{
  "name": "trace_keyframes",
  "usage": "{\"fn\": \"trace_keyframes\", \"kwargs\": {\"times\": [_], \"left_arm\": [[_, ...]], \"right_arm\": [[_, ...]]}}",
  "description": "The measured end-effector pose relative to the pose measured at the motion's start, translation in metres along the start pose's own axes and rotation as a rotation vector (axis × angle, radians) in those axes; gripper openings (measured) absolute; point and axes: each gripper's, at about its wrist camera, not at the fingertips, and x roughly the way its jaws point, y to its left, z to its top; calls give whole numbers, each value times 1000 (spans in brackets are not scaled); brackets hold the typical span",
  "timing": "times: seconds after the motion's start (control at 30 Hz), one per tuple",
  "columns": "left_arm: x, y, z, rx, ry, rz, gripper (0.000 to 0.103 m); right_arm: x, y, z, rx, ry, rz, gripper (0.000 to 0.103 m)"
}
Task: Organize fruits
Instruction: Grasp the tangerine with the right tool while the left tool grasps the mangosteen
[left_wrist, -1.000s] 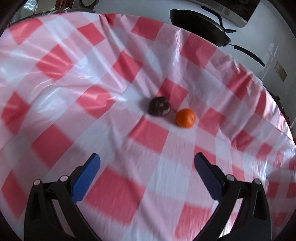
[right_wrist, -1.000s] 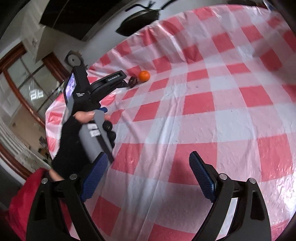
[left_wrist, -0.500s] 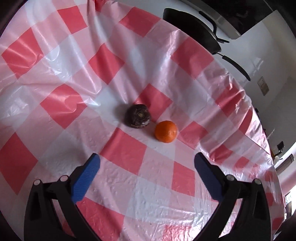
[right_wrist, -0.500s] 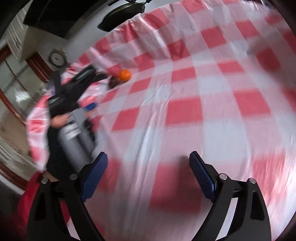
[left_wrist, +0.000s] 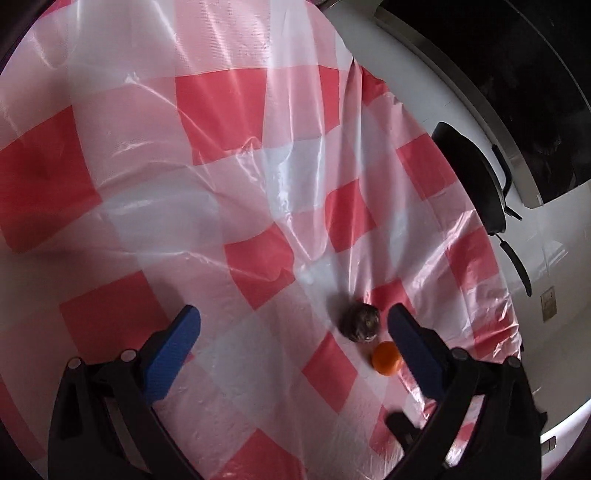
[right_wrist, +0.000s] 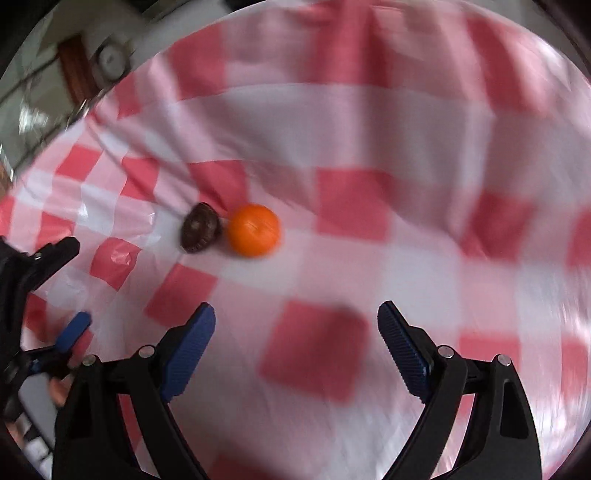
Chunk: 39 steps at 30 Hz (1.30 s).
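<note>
Right wrist: unlabelled orange (right_wrist: 253, 235), blurred.

The tablecloth (left_wrist: 236, 206) is glossy, wrinkled plastic film; the orange (right_wrist: 253, 230) looks smooth, the dark fruit (right_wrist: 200, 228) rough.

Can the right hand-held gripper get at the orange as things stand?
Probably yes. The right hand-held gripper is open and empty, and only bare tablecloth lies between it and the orange. The dark fruit sits close on the orange's left, so that side is tight.
</note>
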Motion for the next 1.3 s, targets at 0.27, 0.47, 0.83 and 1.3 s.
{"fn": "trace_keyframes", "kwargs": {"times": [0.27, 0.47, 0.83, 1.3], "left_arm": [[3, -3, 1, 21, 18, -2, 101], [5, -10, -1, 41, 25, 3, 101], [9, -20, -4, 95, 36, 8, 101], [26, -69, -23, 349, 139, 7, 101]], "right_arm": [[45, 17, 41, -87, 47, -57, 68], [56, 28, 49, -144, 55, -97, 64], [-10, -9, 18, 53, -88, -31, 38], [-43, -105, -24, 448, -199, 33, 39]]}}
